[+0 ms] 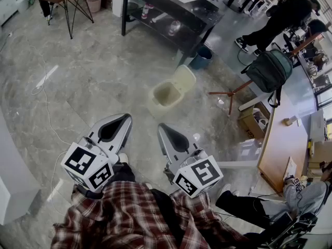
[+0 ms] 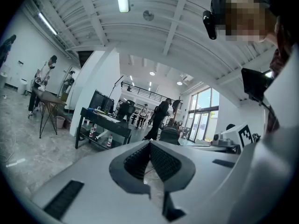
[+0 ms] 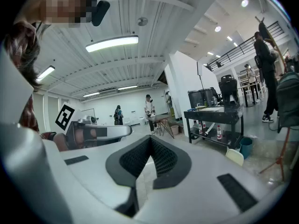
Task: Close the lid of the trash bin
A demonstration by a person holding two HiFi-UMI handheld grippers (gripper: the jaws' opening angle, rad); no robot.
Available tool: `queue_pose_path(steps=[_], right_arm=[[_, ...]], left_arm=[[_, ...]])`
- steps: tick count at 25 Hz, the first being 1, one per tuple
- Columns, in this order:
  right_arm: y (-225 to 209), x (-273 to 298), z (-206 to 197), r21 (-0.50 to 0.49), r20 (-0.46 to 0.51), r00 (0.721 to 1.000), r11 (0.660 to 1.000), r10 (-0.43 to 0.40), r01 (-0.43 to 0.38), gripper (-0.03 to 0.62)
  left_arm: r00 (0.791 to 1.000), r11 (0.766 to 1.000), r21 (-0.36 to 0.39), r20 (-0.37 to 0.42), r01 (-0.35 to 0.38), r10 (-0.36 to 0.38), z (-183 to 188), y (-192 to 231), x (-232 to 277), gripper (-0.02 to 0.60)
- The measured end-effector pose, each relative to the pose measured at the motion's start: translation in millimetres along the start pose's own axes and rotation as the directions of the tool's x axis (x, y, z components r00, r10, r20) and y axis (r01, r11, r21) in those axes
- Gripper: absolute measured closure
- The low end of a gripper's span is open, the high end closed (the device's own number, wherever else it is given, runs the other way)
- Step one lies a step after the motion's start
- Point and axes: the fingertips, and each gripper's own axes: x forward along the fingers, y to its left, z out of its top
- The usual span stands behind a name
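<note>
Trash bin (image 1: pixel 167 96) open on the marble floor (image 1: pixel 93 77), both hand-held grippers shut and empty.

The pale bin stands ahead of the person, its lid (image 1: pixel 184 79) tipped up at the far side, near a blue bucket (image 1: pixel 201 57) and the dark tabletop (image 1: pixel 199 7) beyond it. The left hand-held gripper (image 1: pixel 123 119) and the right hand-held gripper (image 1: pixel 162 127) are held side by side, well apart from the bin. Each has its jaws pressed together at the tips with nothing between them.

grey marble floor (image 1: pixel 104 71) with open-lidded cream trash bin (image 1: pixel 165 95), blue bucket (image 1: pixel 201 57), black table (image 1: pixel 193 5)
</note>
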Motion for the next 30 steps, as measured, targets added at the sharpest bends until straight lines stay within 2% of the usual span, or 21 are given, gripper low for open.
queue_pose_path(steps=[9, 15, 23, 30], right_arm=[[-23, 83, 5, 0.045, -0.005, 0.996, 0.995, -0.093, 0.093, 0.582], [-63, 101, -2, 0.082, -0.039, 0.984, 0.981, -0.172, 0.175, 0.582], [-146, 130, 0, 0.097, -0.066, 0.969, 0.965, -0.236, 0.242, 0.582], [-241, 162, 40, 0.077, -0.033, 0.964, 0.961, -0.264, 0.266, 0.582]], left_arm=[[0.996, 0.997, -0.020, -0.059, 0.069, -0.070, 14, 80, 24, 0.571], [0.987, 0.992, -0.065, -0.111, 0.109, -0.116, 4, 106, 59, 0.571], [0.981, 0.988, -0.068, -0.127, 0.140, -0.148, 12, 139, 142, 0.571], [0.972, 0.980, -0.028, -0.128, 0.195, -0.197, 44, 151, 243, 0.571]])
